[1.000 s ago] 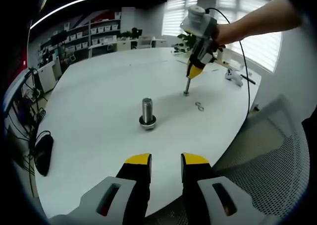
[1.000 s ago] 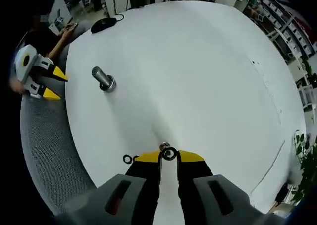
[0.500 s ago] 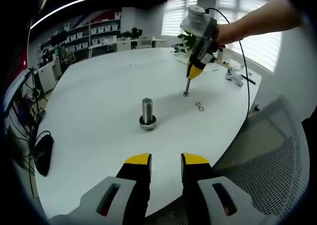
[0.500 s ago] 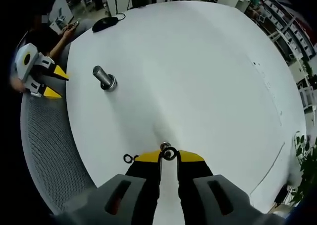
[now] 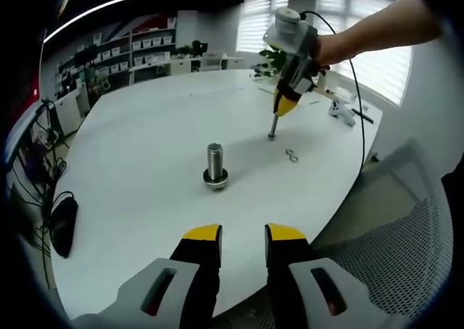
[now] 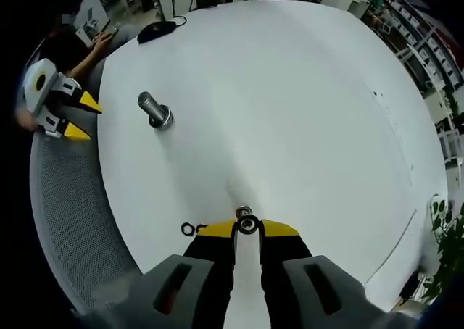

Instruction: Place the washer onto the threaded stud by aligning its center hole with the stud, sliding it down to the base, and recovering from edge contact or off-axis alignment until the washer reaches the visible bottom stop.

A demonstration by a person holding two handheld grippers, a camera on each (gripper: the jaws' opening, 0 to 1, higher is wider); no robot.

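White round desk point(image 5: 145, 126), office room: shelves far left, blinds far right, mesh chair point(image 5: 391, 220) near right. One stud point(image 5: 215, 166) stands upright mid-desk with a ring at its base. Your right gripper point(image 6: 247, 228) pinches a small metal piece, likely the washer point(image 6: 247, 225), its shape hard to make out. Two linked rings point(image 5: 292, 156) lie just beside it. Your left gripper point(image 5: 243, 235) hangs near the desk edge, fingers narrowly apart, holding nothing.

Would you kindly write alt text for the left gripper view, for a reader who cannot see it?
A threaded stud stands upright on a white table, a washer already around its base. Beyond it, the right hand-held gripper points down over a small metal part, with loose washers lying nearby. The left hand-held gripper is open in the foreground.
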